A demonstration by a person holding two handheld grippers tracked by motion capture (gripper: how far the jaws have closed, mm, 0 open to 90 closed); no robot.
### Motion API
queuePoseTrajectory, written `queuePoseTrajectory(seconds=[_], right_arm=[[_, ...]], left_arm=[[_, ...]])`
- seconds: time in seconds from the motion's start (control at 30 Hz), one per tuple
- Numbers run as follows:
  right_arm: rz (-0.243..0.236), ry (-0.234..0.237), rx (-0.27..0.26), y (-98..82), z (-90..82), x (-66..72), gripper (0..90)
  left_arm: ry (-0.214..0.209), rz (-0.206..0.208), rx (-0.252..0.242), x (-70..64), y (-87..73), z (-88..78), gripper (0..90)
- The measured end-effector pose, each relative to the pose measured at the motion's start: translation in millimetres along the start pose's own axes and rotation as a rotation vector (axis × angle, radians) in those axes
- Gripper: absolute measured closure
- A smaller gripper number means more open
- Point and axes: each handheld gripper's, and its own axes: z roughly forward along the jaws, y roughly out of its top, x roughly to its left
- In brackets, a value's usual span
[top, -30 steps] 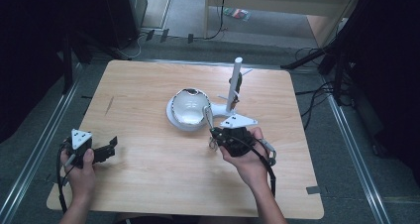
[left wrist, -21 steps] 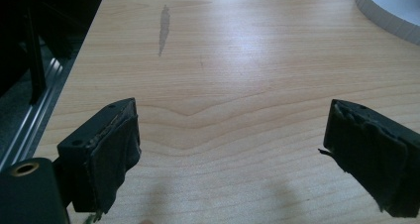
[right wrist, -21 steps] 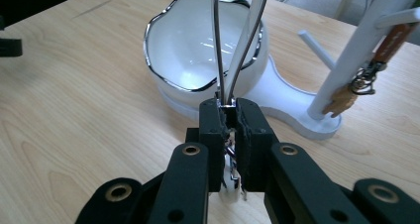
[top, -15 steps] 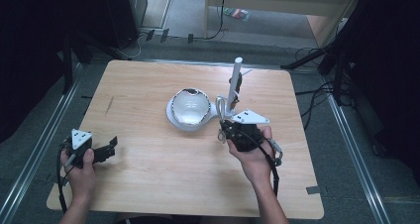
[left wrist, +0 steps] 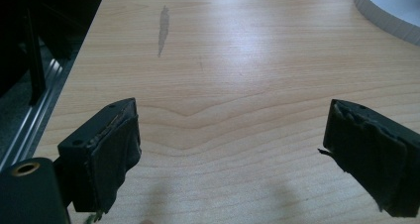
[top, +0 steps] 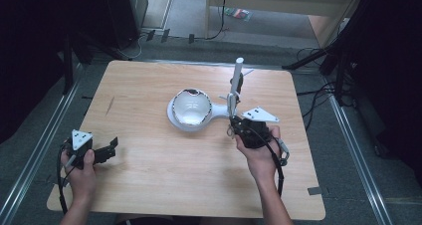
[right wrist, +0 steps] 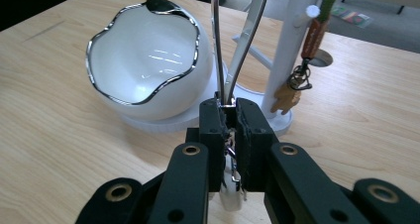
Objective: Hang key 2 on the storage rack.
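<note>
Your right tool (right wrist: 227, 110) is clamped nearly shut on the lower end of a thin silver wire loop (right wrist: 216, 45). Its two strands are pinched together between the pads, and a small white piece (right wrist: 231, 196) hangs just under the jaws. The loop sits right of the middle of the light wooden surface (top: 149, 185). It is just in front of the white upright post (right wrist: 289, 45) of the white stand, and beside the white bowl with the wavy chrome rim (right wrist: 143, 55).

The loop's long axis runs up out of the jaws, leaning a little toward the far edge, and the strands spread as they climb. Its closed top leaves the right gripper view, so you cannot tell whether it is on one of the post's pegs.

The step looks like working this loop at the post. Hold your grip low on the strands, as it is now, so the upper part stays free to slide over a peg. Move along the loop's own axis, because a sideways pull would likely bend the wire or tip the stand. Go slowly near the orange strap with the small tan charm (right wrist: 287, 96) hanging from the post, since the wire could snag on it. The bowl's rim is close on the other side, so give it room.

Your left tool (top: 112, 146) is wide open and holds nothing. It is near the near-left corner of the surface, well apart from the stand. Bringing it in to steady the white base (left wrist: 391, 11) would probably help if the post starts to rock.
</note>
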Motion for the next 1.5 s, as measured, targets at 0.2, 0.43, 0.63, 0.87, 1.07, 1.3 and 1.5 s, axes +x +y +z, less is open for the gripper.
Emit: queuePoseTrajectory(seconds=[0.2, 0.43, 0.63, 0.87, 1.07, 1.3, 1.5], right_arm=[[0.014, -0.018, -0.007, -0.6, 2.1, -2.8, 83.8], [0.023, -0.071, -0.005, -1.4, 4.3, -6.6, 83.8], [0.042, -0.096, 0.014, -4.9, 10.2, -11.4, 83.8], [0.062, -0.115, 0.03, -6.2, 21.4, -15.7, 83.8], [0.074, -0.127, 0.04, -5.0, 29.1, -18.1, 83.8], [0.074, -0.131, 0.055, -1.8, 35.8, -20.4, 83.8], [0.065, -0.125, 0.091, 2.2, 46.5, -23.0, 83.6]], left_arm=[[0.0, -0.003, -0.001, 0.1, 0.0, 0.1, 7.7], [0.0, -0.007, -0.003, 0.3, -0.1, 0.1, 7.7], [-0.001, -0.012, -0.004, 0.5, -0.1, 0.1, 7.7], [-0.003, -0.013, -0.005, 0.8, -0.1, 0.0, 7.7], [-0.002, -0.013, -0.004, 0.7, -0.1, 0.1, 7.7], [-0.001, -0.013, -0.004, 0.6, -0.1, 0.1, 7.7], [-0.002, -0.013, -0.005, 0.6, -0.1, 0.1, 7.7]])
